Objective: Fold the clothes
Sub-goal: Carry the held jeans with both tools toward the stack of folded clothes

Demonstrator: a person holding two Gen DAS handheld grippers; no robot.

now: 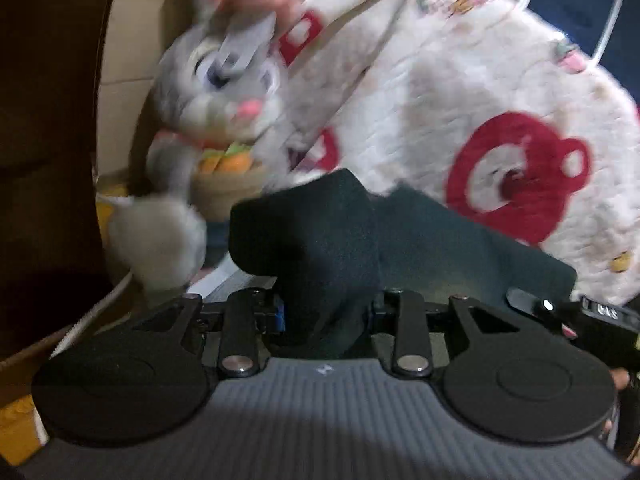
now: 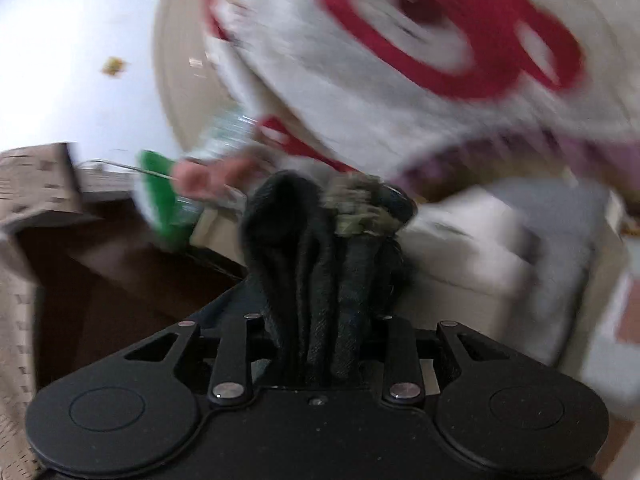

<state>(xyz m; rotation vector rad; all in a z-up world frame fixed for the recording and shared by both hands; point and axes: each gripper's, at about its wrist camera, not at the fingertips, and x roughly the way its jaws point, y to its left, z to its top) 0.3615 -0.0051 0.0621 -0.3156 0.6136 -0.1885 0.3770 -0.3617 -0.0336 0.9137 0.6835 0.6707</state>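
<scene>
A grey plush rabbit (image 1: 216, 92) with a pink nose sits propped against a white quilt (image 1: 420, 92) printed with red bear shapes, a toy basket of carrots (image 1: 228, 176) in front of it. A window (image 1: 580, 4) shows dark blue behind. From the right wrist, a blurred green-labelled plastic bottle (image 2: 176, 196) lies beside a brown cardboard box (image 2: 40, 188).

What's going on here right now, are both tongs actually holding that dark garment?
Yes, as far as the blurred frames show. A person is working a pair of handheld tongs on a dark garment. The left tongs are shut on a bunched fold of it, and the right tongs are shut on another gathered part. Behind lies a white blanket with red prints, with a grey plush rabbit beside it. The garment is bunched, not yet folded flat.
</scene>
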